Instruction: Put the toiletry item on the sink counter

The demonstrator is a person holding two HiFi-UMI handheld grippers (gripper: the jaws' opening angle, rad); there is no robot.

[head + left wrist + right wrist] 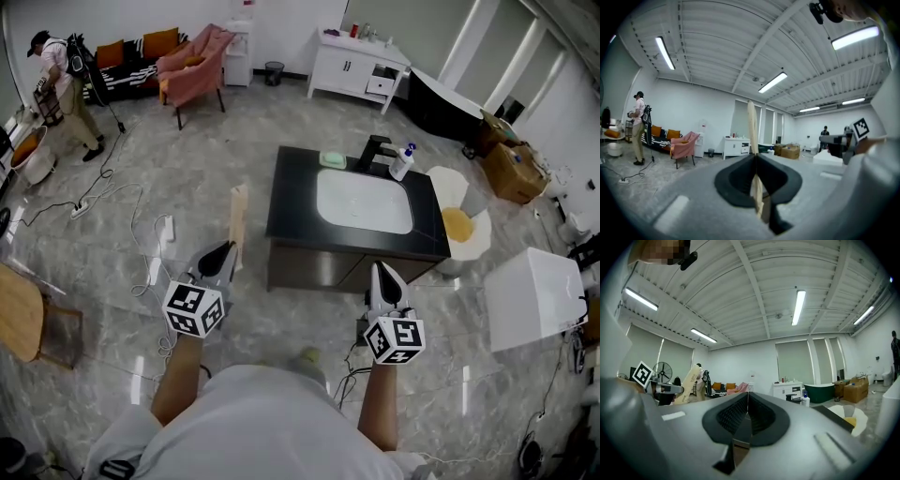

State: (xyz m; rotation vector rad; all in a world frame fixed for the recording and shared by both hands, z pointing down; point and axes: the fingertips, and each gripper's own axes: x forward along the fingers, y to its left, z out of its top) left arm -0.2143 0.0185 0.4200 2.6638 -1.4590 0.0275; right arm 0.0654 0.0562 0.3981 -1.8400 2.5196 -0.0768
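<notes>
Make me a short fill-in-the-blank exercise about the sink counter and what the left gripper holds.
1. The left gripper is shut on a flat toiletry item coloured ____.
2. The sink counter has a ____ top around its white basin.
3. Beside the faucet stands a pump bottle with a ____ cap.
Missing words: beige, black, blue.

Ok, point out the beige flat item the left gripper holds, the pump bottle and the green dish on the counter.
beige flat item [238, 214]: head view, middle of its flat face.
pump bottle [401, 165]: head view, on its white body.
green dish [332, 159]: head view, centre of its top.
</notes>
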